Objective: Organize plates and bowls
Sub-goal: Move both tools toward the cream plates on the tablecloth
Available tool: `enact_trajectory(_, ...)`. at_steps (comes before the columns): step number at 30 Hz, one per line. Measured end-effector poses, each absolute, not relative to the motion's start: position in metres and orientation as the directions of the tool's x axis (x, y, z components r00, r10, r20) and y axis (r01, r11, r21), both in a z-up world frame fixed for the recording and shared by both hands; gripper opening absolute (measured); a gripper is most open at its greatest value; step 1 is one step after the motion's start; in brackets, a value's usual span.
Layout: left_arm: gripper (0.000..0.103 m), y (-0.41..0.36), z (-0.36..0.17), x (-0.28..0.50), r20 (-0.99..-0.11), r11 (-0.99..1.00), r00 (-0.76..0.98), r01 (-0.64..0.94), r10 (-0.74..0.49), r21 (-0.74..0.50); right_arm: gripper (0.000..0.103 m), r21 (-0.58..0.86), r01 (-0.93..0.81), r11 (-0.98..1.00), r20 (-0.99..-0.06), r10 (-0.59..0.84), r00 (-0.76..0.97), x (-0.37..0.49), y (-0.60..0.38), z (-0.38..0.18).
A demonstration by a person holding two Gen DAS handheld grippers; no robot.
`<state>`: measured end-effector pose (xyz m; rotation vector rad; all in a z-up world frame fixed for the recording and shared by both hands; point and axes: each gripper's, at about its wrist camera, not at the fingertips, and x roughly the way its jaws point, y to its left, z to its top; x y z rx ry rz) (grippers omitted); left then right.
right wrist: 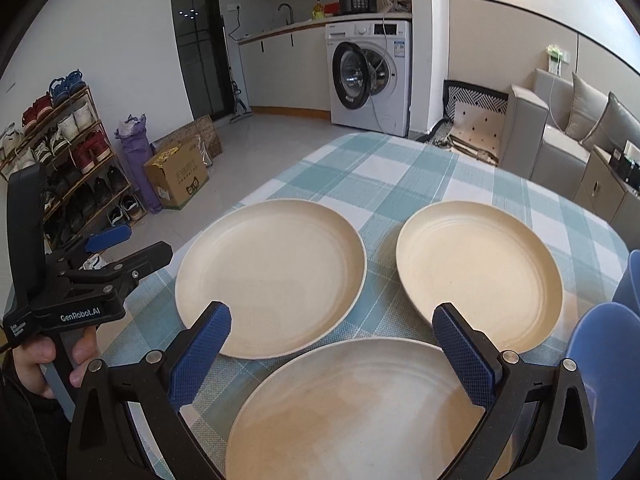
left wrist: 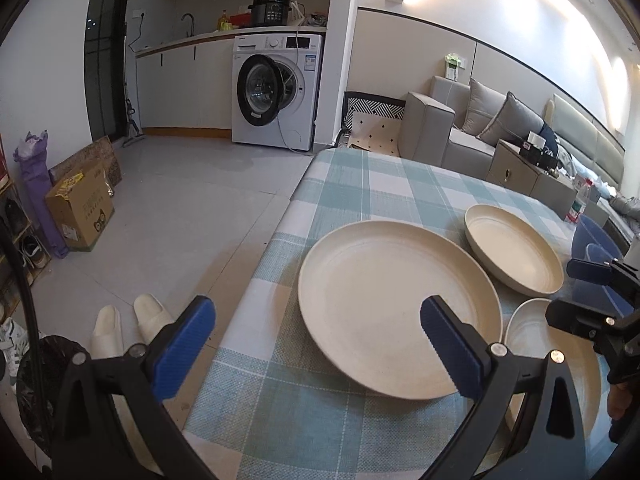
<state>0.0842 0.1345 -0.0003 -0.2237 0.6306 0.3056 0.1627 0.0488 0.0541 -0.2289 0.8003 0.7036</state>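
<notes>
Three round cream-coloured plates lie on the table with the teal and white checked cloth [right wrist: 400, 176], all flat and separate, none stacked yet. The large cream plate on the left [right wrist: 272, 276] sits near the table's left edge, the cream plate at the far right [right wrist: 480, 276] is beside it with a strip of cloth between them, and the nearest cream plate [right wrist: 360, 408] lies close below the right gripper [right wrist: 340, 356]. At the right edge some blue plastic bowls [right wrist: 600, 380] are partly seen.

The right gripper has its blue fingers spread wide and holds nothing; the nearest plate is directly under and in front of them, its far rim between the two pads. The left gripper [left wrist: 316, 344] is also spread wide and empty, and it points at the large left plate [left wrist: 396, 312], whose near rim is close to its right finger [left wrist: 448, 348].

I judge that the right hand is closer to a grasp, because the rim already lies between its fingers. The plates are round, so there is no long axis; only the rim direction matters.
</notes>
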Motion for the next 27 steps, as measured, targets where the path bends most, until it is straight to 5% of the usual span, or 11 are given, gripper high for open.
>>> enact_trajectory(27,0.103,0.155,-0.017,0.119,-0.685,0.935,0.704,-0.342,0.189,-0.094,0.103,0.075,-0.618,0.783,-0.780,0.432,0.452,0.206,0.071,0.028)
